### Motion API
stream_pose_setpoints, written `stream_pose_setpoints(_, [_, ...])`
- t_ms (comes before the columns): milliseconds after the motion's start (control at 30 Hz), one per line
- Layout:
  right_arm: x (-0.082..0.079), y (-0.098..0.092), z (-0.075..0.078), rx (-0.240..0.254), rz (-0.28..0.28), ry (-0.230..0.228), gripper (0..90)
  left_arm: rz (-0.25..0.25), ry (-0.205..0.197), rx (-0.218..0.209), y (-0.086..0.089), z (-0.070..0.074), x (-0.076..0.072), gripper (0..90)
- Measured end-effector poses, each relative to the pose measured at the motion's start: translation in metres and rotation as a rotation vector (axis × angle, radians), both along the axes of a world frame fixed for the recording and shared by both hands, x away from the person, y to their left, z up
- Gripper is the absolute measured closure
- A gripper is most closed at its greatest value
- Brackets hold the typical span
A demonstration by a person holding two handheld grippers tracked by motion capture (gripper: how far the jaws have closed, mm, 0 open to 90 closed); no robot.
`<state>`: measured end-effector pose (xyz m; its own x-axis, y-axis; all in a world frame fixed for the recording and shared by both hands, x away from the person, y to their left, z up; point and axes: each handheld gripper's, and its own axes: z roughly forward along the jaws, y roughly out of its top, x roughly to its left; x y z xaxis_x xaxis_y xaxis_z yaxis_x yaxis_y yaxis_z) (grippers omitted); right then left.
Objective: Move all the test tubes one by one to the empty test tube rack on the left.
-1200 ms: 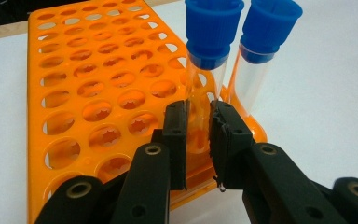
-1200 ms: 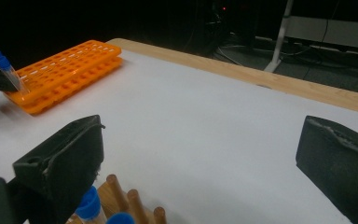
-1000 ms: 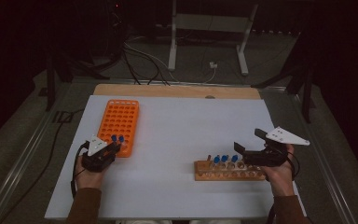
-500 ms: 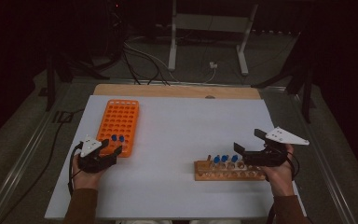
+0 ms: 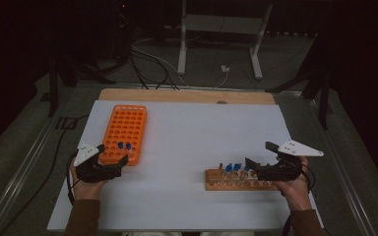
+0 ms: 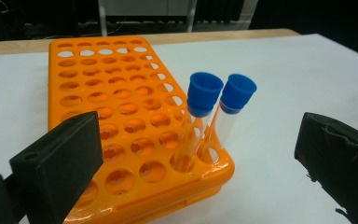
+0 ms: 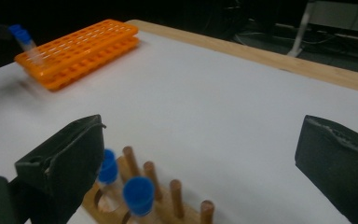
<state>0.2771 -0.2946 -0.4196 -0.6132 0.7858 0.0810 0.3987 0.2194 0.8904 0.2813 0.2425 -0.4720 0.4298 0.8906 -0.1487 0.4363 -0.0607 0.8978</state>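
High view: left gripper (image 5: 112, 163) beside orange rack (image 5: 124, 133), jaws just opened, backed slightly off since a second ago; right gripper (image 5: 259, 168) open over wooden rack (image 5: 236, 181).

Left gripper view: two blue-capped tubes (image 6: 207, 119) seated in corner holes, released; placement apparently done.

Right gripper view: jaws wide, empty above remaining tubes (image 7: 137, 196).

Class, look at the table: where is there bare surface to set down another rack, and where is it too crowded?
The widest bare patch on the white table top lies between the orange rack and the wooden rack, running to the far edge. The near middle, between the left gripper and right gripper, is free too. It is crowded around both racks.
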Motion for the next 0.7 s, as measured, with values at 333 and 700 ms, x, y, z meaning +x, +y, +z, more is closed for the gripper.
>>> stream_pose_setpoints(333, [-0.012, 0.001, -0.013, -0.010, 0.064, 0.031, 10.0, 0.019, -0.001, -0.011, 0.003, 0.002, -0.005, 2.7])
stream_pose_setpoints(700, [-0.020, 0.003, -0.031, -0.059, 0.152, 0.063, 46.1, 0.025, 0.004, 0.002, 0.002, 0.001, -0.004, 2.7])
